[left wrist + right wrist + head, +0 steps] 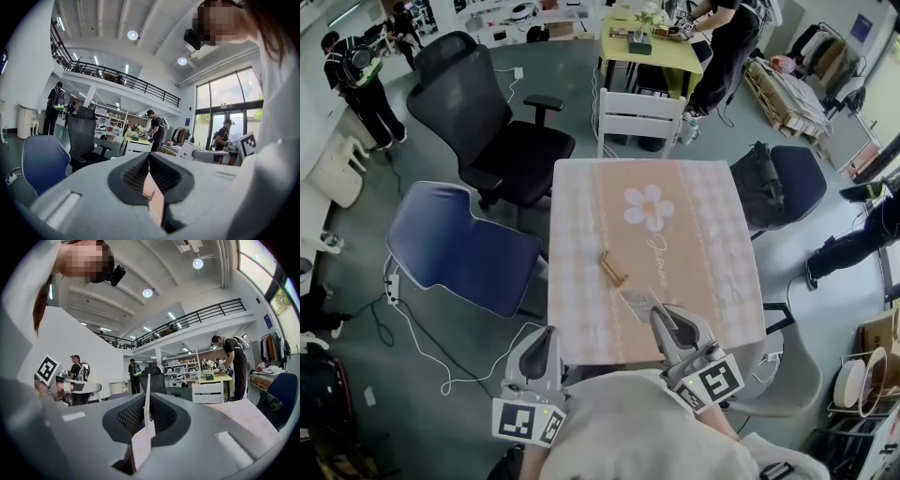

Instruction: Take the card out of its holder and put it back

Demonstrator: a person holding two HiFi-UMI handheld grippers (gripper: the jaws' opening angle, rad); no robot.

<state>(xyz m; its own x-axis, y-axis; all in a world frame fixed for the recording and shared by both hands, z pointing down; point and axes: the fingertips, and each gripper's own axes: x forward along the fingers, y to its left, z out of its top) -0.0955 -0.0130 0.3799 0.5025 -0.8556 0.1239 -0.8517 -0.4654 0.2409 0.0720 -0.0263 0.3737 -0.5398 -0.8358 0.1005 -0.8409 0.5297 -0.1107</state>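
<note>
While head view shows holder [614, 268] empty, right tool [146, 398] pinches card [141, 445], left tool [149, 160] closed.

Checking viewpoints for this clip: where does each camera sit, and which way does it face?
Head view: on the person's head, looking steeply down at the table; torso, left claw and right claw show.
Left gripper view: on the left claw, facing level along its shut jaws; the person's sleeve at right.
Right gripper view: on the right claw, along jaws shut on the card; the person's shoulder at left.
Shared: all show the black office chair.
</note>
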